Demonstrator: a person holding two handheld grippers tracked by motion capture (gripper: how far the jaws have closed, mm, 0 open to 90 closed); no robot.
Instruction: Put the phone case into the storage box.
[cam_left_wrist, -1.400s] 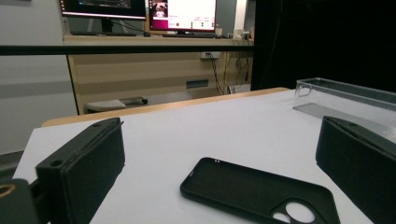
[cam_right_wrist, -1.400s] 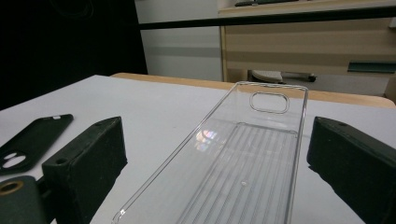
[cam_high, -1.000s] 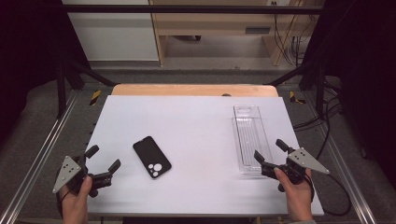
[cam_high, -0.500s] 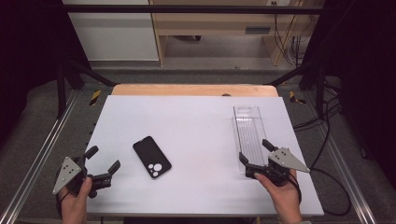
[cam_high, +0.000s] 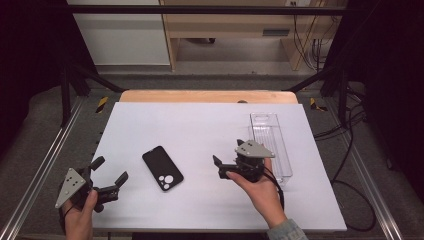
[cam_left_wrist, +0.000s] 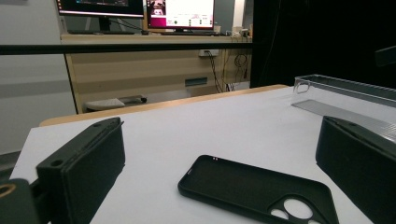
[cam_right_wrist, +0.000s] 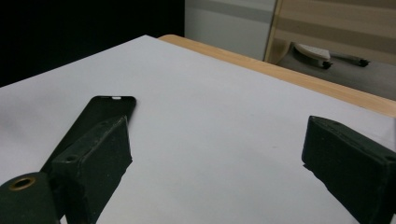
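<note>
Black phone case (cam_high: 162, 168) flat on white counter (cam_high: 200, 125), between both grippers. Clear plastic tray (cam_high: 270, 145) at right, seemingly empty. Right gripper (cam_high: 231, 161) spread, just beside tray. Left gripper (cam_high: 109, 176) spread, holding nothing, near counter's front-left corner.

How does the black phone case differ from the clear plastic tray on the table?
The phone case is black and opaque; the tray is clear and see-through. The case lies flat and thin on the white table, while the tray has raised walls. The case sits left of centre, turned at a slant; the tray lies near the right edge, running roughly along it. The tray is the longer of the two. Both rest untouched, held by neither tongs.
</note>
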